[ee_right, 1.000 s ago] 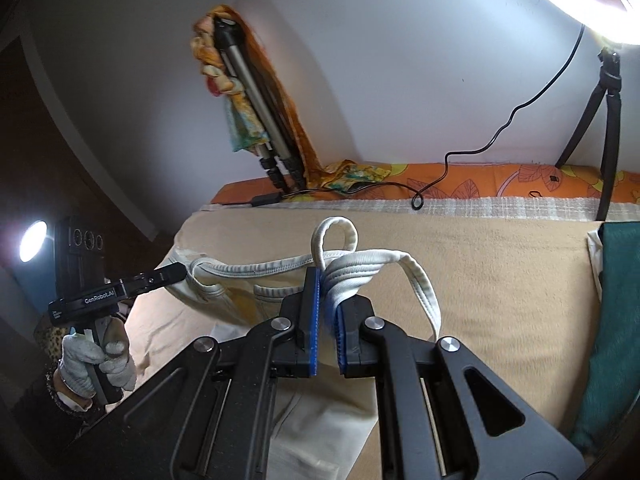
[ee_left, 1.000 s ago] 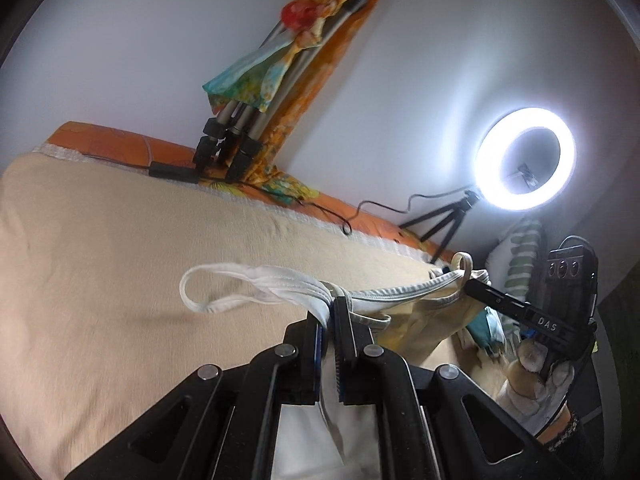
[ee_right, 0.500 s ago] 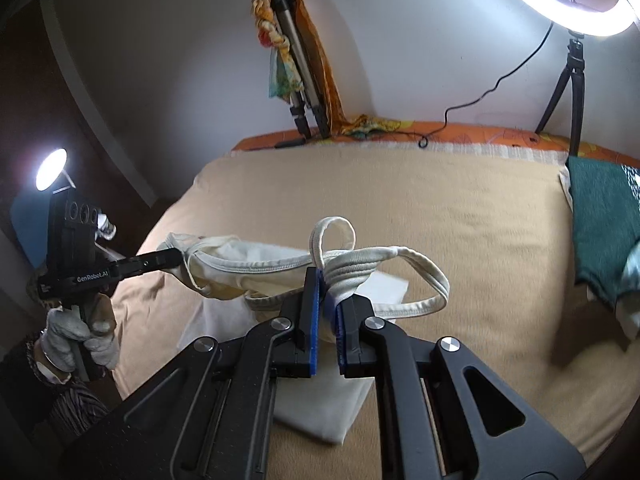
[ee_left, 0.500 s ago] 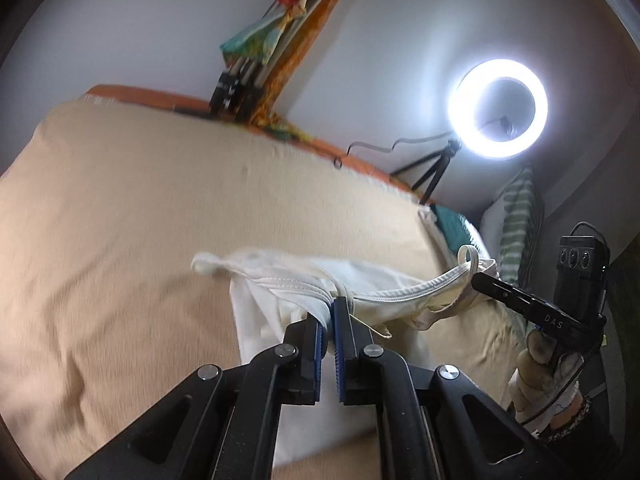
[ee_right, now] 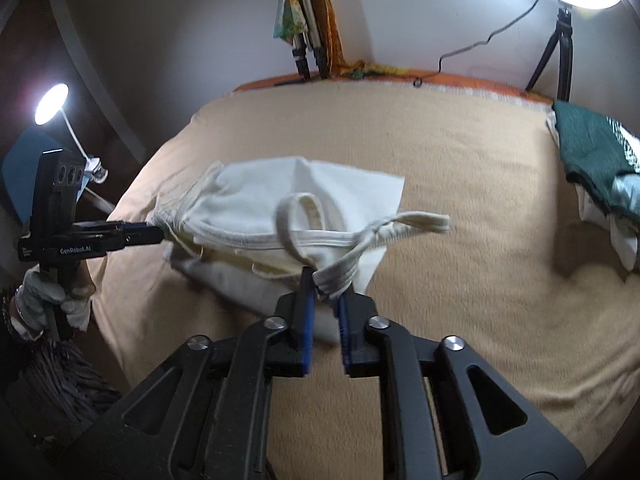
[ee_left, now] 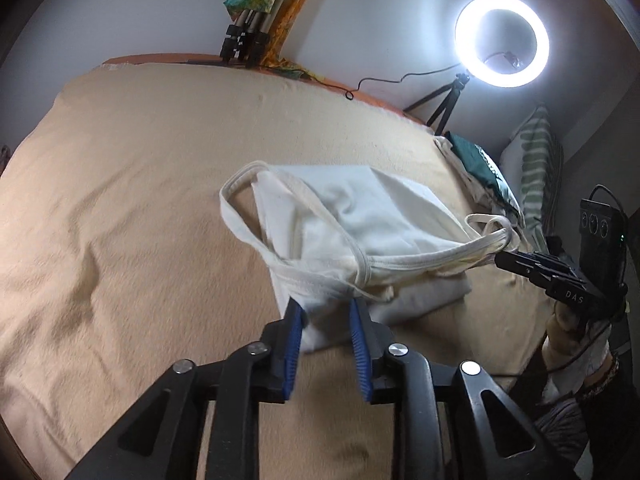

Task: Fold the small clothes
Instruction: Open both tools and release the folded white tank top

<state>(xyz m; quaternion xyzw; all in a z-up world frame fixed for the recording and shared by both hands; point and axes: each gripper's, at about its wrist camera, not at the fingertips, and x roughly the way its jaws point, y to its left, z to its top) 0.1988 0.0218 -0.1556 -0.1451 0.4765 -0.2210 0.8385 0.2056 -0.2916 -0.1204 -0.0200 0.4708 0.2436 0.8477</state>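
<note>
A small white tank top (ee_left: 340, 220) with thick straps lies on the tan bed cover (ee_left: 120, 208); it also shows in the right wrist view (ee_right: 280, 208). My left gripper (ee_left: 326, 308) has its jaws parted, with the top's hem lying between them. My right gripper (ee_right: 325, 284) stands slightly parted around the bunched shoulder straps (ee_right: 340, 276), which still touch its pads. In the left wrist view the right gripper's tip (ee_left: 520, 264) meets the strap end. In the right wrist view the left gripper's tip (ee_right: 148, 234) meets the top's left edge.
A pile of folded clothes with a dark green piece on top (ee_right: 592, 152) lies at the bed's right edge. A ring light on a tripod (ee_left: 500, 40) and a folded tripod draped with cloth (ee_left: 256, 12) stand by the far wall. A clip lamp (ee_right: 52, 104) shines at left.
Both grippers have come down and the top, held up in the air before, now lies on the bed. Both sets of jaws have parted from shut.
</note>
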